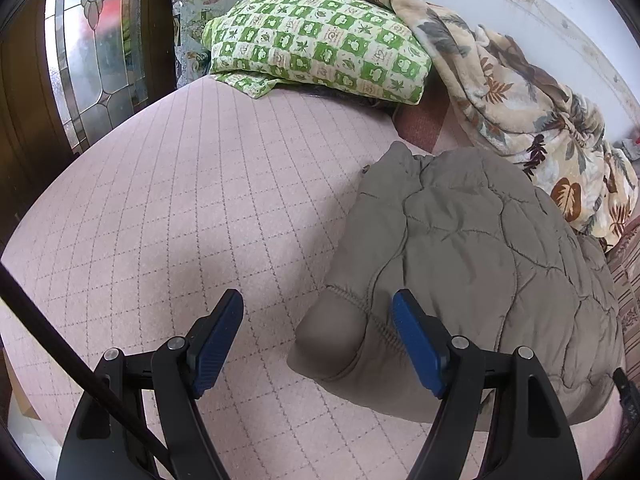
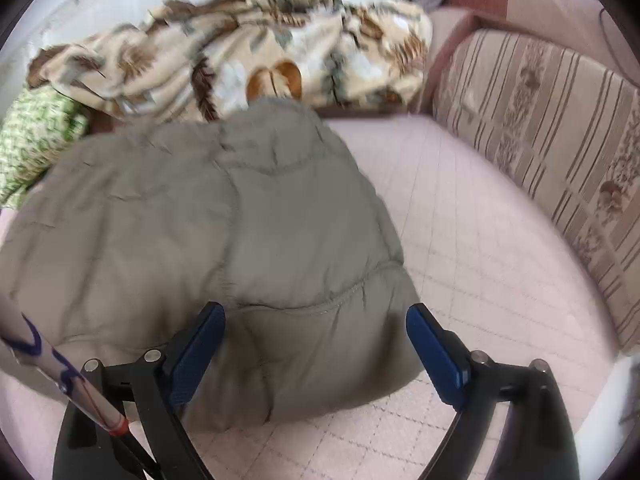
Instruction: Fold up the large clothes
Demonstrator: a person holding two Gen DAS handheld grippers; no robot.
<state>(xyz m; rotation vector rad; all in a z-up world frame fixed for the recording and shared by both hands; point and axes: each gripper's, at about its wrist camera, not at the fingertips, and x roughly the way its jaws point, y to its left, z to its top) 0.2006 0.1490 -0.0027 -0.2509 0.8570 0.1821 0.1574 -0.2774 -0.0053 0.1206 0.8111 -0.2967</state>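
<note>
Olive-grey quilted puffer jacket (image 1: 472, 264) lies bunched in a rounded heap on the pink bed cover w/ grey diamond grid (image 1: 168, 200), toward the far side of the bed; same jacket (image 2: 208, 232) fills the centre of the right wrist view. A cuffed sleeve end sticks out at its near-left edge in the left view.

Left gripper (image 1: 318, 332): blue-padded fingers spread wide apart, nothing clamped; the sleeve end sits between and below them, contact can't be told. Right gripper (image 2: 316, 340): fingers also wide apart, hanging over the jacket's near edge, holding nothing.

Beyond the jacket, a cream fleece blanket w/ brown leaf print (image 1: 532, 120) is crumpled along the wall, touching or just behind the jacket. Left of it, a green-and-white checked pillow (image 1: 320, 48) at the bed's head. Right side: beige striped floral cushion (image 2: 552, 140) edging the bed. Right view is blurred.
</note>
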